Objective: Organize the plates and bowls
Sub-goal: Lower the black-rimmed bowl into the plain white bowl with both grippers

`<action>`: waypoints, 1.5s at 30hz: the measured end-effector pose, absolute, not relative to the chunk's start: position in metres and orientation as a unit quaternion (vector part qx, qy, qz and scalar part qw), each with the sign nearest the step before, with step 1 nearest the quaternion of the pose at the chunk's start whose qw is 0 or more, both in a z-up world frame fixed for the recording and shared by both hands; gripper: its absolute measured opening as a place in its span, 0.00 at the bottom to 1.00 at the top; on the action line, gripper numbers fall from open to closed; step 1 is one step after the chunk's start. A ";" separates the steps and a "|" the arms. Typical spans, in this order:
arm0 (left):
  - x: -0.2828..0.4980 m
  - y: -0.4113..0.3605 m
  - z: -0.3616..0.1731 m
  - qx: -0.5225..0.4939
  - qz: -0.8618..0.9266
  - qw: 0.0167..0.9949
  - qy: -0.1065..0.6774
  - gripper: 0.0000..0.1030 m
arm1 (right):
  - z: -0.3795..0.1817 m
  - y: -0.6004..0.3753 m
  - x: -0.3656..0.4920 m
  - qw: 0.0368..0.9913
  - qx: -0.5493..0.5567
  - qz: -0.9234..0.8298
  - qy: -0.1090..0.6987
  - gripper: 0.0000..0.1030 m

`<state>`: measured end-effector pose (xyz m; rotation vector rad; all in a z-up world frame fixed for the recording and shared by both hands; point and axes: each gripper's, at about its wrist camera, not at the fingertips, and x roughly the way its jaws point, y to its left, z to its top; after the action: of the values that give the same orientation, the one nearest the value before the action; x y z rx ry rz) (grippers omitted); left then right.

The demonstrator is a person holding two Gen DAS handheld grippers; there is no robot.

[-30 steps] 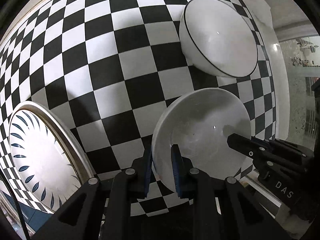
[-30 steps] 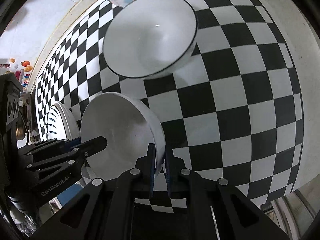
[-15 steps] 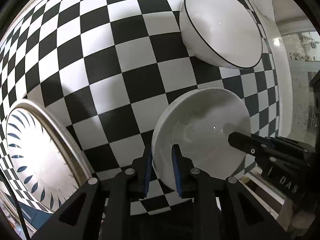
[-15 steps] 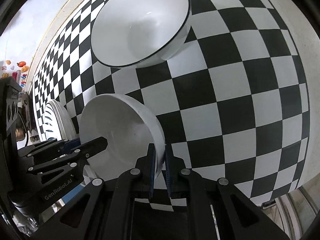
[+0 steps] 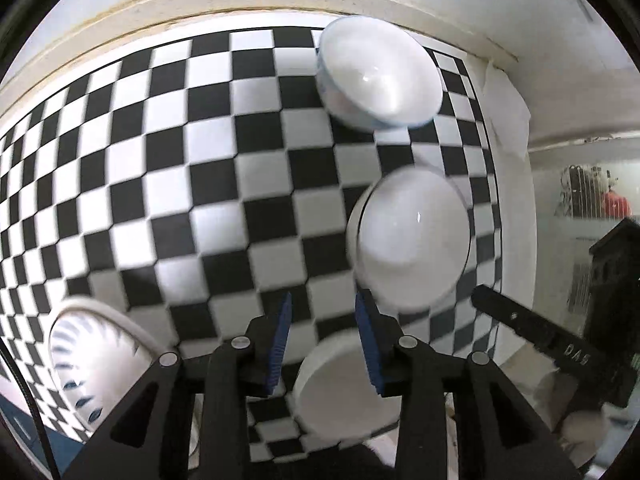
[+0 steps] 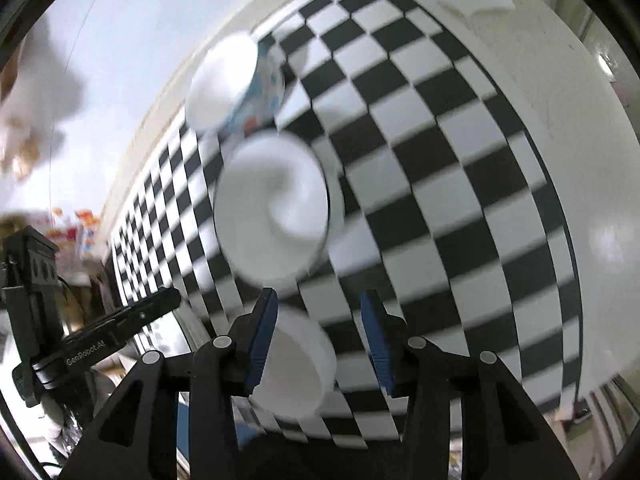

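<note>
The plain white bowl (image 5: 340,392) (image 6: 296,372) rests on the checkered cloth, low in both views and free of any pad. My left gripper (image 5: 323,300) hangs above its left rim with its jaws opening and nothing between them. My right gripper (image 6: 320,300) hangs over the bowl's right rim, jaws also opening and empty. It shows in the left wrist view as a black finger (image 5: 528,332). Beyond lie a black-rimmed white bowl (image 5: 412,240) (image 6: 272,212) and a bowl with coloured spots (image 5: 380,76) (image 6: 232,84). A plate with blue leaf marks (image 5: 92,360) sits at the left.
The black-and-white checkered cloth (image 5: 200,160) covers the table up to a pale wall (image 5: 240,0) at the back. A white sheet (image 5: 508,112) lies at the cloth's far right corner. The table's right edge (image 6: 592,200) borders bare white surface.
Both grippers let go of the plain white bowl's rim, opened and drew up and back. The bowl now sits lower in both views, and the far bowls and wall have come into sight.
</note>
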<state>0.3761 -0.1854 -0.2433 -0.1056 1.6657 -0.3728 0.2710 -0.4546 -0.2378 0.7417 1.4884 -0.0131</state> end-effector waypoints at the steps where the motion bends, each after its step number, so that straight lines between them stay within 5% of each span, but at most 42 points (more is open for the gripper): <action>1: 0.384 -0.190 -0.248 -0.047 -0.167 0.652 0.738 0.30 | -0.242 -0.458 0.278 0.673 0.337 -0.008 0.658 0.45; 10: 0.407 -0.234 -0.294 0.006 -0.178 0.618 0.766 0.29 | -0.282 -0.465 0.319 0.661 0.346 -0.023 0.665 0.44; 15: 0.400 -0.251 -0.298 0.037 -0.185 0.621 0.761 0.16 | -0.291 -0.462 0.327 0.663 0.316 -0.034 0.678 0.13; 45: 0.319 -0.196 -0.154 0.039 -0.210 0.704 0.677 0.16 | -0.145 -0.396 0.266 0.734 0.260 0.022 0.627 0.11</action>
<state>0.3195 -0.1956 -0.1535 0.0868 1.5065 -0.4668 0.2658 -0.3961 -0.1449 0.5720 1.3791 0.0480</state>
